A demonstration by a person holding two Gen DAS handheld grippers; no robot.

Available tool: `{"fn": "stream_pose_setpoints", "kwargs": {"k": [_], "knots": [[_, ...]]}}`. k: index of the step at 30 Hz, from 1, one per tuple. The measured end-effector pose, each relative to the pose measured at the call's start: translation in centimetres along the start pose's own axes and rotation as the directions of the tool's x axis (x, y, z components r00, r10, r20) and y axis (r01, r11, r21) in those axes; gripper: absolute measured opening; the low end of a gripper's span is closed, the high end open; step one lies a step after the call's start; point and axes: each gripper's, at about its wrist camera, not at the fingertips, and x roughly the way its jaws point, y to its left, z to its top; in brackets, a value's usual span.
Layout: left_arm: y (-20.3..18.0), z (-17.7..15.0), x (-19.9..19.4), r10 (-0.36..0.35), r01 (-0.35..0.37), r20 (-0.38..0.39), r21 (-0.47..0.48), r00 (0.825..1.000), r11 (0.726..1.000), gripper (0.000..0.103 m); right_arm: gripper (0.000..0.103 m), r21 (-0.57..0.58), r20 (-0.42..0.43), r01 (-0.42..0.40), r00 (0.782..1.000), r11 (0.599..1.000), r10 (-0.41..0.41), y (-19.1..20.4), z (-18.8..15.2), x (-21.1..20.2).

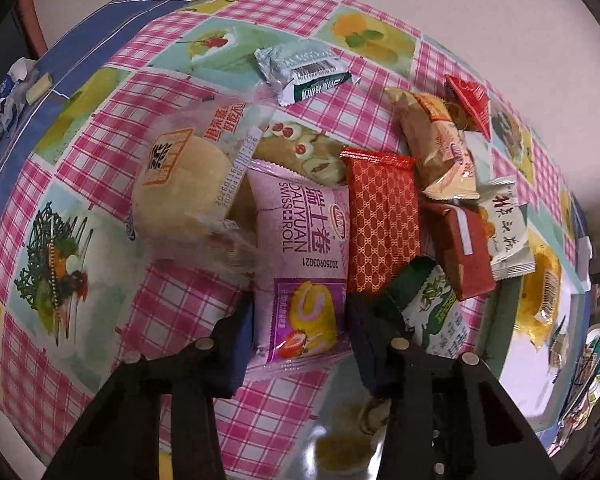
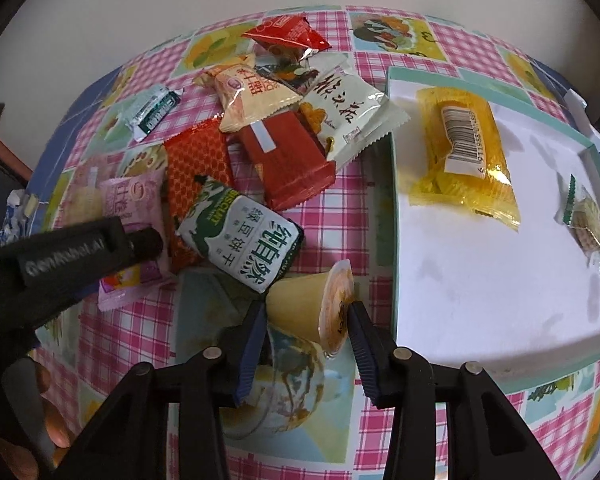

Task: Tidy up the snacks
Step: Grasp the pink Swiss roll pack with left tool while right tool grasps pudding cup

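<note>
In the left wrist view my left gripper (image 1: 302,316) points down at a pink Swiss roll packet (image 1: 300,248) lying flat on the checked tablecloth, and both pads press its near end. In the right wrist view my right gripper (image 2: 306,312) is shut on a small yellow jelly cup (image 2: 300,304) that lies on its side, lid against the right finger. The left gripper (image 2: 100,240) shows there too, over the pink packet (image 2: 132,200). A white tray with a teal rim (image 2: 394,200) holds a yellow packet (image 2: 460,152) and a small clear-wrapped snack (image 2: 584,220).
Several snacks are heaped between the grippers and the wall: a green biscuit packet (image 2: 240,236), a red patterned packet (image 1: 380,220), a dark red packet (image 2: 288,160), a white packet (image 2: 348,116) and a silver-green one (image 1: 304,68). A wrapped bun (image 1: 184,184) lies left of the pink packet.
</note>
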Motion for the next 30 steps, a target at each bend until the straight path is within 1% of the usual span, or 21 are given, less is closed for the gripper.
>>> {"fn": "stream_pose_setpoints", "kwargs": {"k": [2, 8, 14, 20, 25, 30], "knots": [[0.1, 0.1, 0.5, -0.007, 0.007, -0.012, -0.003, 1.0, 1.0, 0.046, 0.044, -0.001, 0.001, 0.004, 1.0, 1.0, -0.004, 0.1, 0.1, 0.1], [-1.3, 0.5, 1.2, 0.032, -0.032, -0.008, 0.038, 0.999, 0.999, 0.045, 0.045, -0.007, 0.005, 0.012, 1.0, 1.0, -0.012, 0.1, 0.2, 0.2], [-1.7, 0.9, 1.2, 0.038, -0.037, -0.028, 0.039, 0.999, 0.999, 0.04, 0.044, -0.01, 0.009, 0.017, 1.0, 1.0, -0.017, 0.3, 0.4, 0.3], [-1.4, 0.9, -0.5, 0.024, -0.023, -0.026, 0.032, 0.999, 0.999, 0.039, 0.043, 0.019, 0.019, 0.0, 1.0, 1.0, 0.0, -0.2, 0.5, -0.4], [-1.8, 1.2, -2.5, 0.007, -0.008, 0.016, 0.033, 1.0, 0.999, 0.039, 0.039, 0.042, 0.05, -0.027, 0.998, 0.999, 0.024, -0.9, 0.8, -1.6], [-1.8, 1.5, -4.7, -0.01, 0.008, 0.057, 0.041, 0.998, 0.999, 0.039, 0.039, 0.081, 0.068, -0.068, 0.996, 0.994, 0.062, -1.5, 1.1, -2.6]]}}
